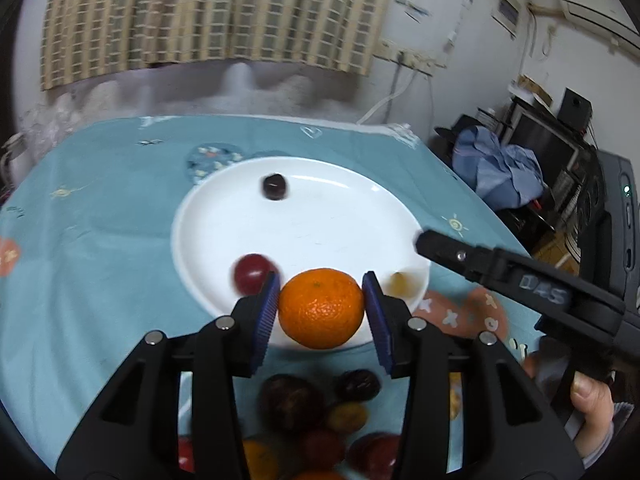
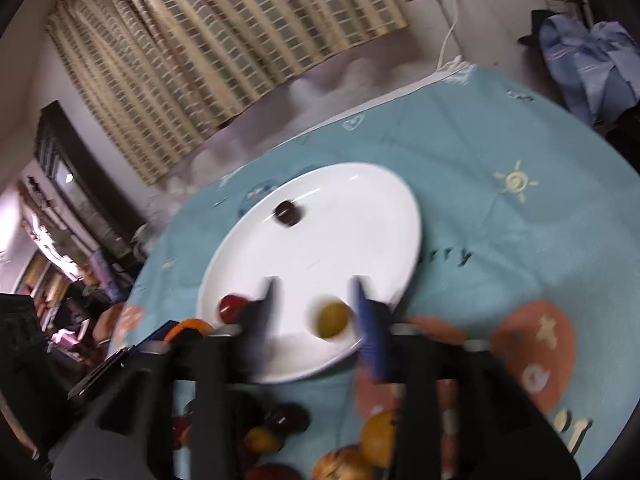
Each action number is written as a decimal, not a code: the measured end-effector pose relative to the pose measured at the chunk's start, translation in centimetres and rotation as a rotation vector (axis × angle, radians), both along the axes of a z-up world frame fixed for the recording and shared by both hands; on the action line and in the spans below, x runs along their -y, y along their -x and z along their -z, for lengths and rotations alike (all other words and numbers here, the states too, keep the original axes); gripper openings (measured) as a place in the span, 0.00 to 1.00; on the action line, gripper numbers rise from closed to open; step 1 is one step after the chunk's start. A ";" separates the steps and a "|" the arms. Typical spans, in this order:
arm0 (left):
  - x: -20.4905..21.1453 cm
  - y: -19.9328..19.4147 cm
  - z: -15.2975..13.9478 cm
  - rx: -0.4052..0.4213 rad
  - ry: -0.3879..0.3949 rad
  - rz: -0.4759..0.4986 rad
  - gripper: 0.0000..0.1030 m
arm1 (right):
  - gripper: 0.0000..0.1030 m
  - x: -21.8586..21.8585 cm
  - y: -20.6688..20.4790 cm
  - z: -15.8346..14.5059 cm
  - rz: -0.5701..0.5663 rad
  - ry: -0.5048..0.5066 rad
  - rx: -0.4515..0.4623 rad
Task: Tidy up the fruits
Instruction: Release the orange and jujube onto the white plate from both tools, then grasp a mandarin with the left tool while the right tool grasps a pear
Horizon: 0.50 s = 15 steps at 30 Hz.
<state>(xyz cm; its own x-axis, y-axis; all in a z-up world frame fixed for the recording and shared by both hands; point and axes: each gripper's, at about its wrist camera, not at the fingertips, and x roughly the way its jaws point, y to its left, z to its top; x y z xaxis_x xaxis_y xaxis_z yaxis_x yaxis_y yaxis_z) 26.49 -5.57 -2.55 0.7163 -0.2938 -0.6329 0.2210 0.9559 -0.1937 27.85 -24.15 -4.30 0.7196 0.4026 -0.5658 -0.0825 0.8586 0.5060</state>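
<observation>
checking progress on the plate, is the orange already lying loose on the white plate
No, the orange sits between the blue pads of the left gripper, held above the near rim of the white plate.

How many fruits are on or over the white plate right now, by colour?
Dark purple: 1
Red: 1
Yellow-green: 1
Orange, held over the plate's near rim by the left gripper: 1
Total: 4

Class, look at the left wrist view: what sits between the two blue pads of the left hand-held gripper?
An orange, gripped between the left hand-held gripper pads above the white plate's near rim.
</observation>
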 end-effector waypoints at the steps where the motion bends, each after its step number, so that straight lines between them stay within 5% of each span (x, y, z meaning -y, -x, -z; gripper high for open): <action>1: 0.2 -0.4 0.3 -0.008 0.011 0.007 0.44 | 0.83 0.4 0.2 -0.2 0.002 -0.023 0.031; 5: -0.5 -0.3 0.4 -0.007 0.024 -0.004 0.47 | 0.83 1.2 0.4 -1.7 0.015 -0.029 0.090; 9: -3.5 1.1 -1.1 0.018 0.080 -0.065 0.69 | 0.83 1.7 0.9 -2.0 -0.001 -0.097 0.053; 15: -8.5 5.5 -2.3 0.045 0.108 -0.169 0.71 | 0.83 1.9 4.8 -3.1 -0.047 -0.155 0.046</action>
